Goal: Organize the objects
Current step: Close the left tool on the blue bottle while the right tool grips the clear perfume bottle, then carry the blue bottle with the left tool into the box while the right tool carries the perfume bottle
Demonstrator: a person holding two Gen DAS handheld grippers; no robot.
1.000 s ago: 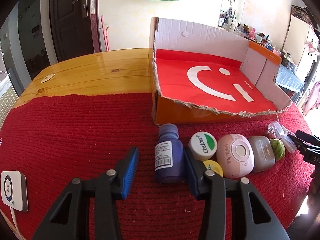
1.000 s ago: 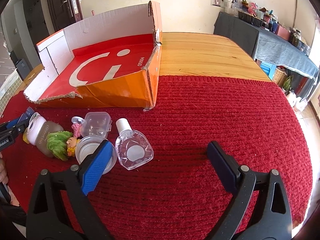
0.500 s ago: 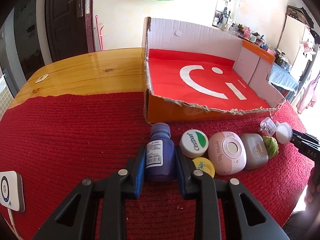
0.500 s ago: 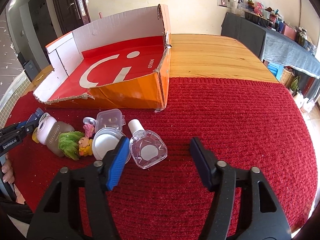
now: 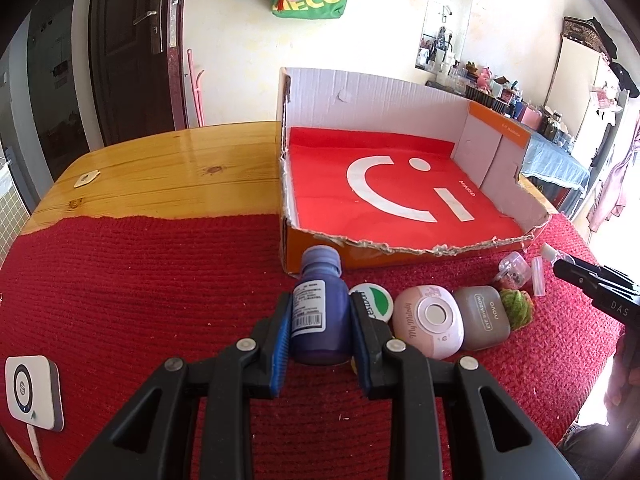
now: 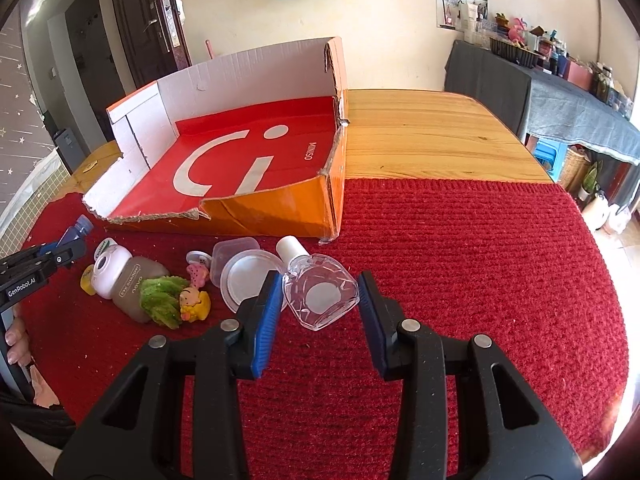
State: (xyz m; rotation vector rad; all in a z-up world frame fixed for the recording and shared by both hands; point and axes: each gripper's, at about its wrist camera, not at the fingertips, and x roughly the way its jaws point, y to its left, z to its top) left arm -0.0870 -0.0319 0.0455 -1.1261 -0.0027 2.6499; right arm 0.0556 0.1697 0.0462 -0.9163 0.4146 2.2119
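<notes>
My left gripper [image 5: 320, 334] is shut on a blue bottle [image 5: 320, 312] with a white label, held just above the red mat in front of the torn cardboard box [image 5: 496, 148]. Beside it lie a white-green lid [image 5: 374, 304], a pink case [image 5: 430, 326] and a brown eyeshadow case [image 5: 482, 322]. My right gripper [image 6: 318, 308] straddles a clear glass perfume bottle [image 6: 320, 294] with a white cap; its jaws are narrowed around it with small gaps at both sides. The box also shows in the right wrist view [image 6: 240, 76].
A clear round lid [image 6: 244, 282], small plastic tub [image 6: 234, 250], green toy [image 6: 162, 300] and yellow figurine [image 6: 194, 300] lie left of the perfume bottle. A white device [image 5: 30, 390] sits at the mat's left edge. The wooden tabletop [image 6: 432, 136] lies beyond the mat.
My left gripper closed on the blue bottle and lifted it slightly. My right gripper moved forward and narrowed its jaws around the perfume bottle.
</notes>
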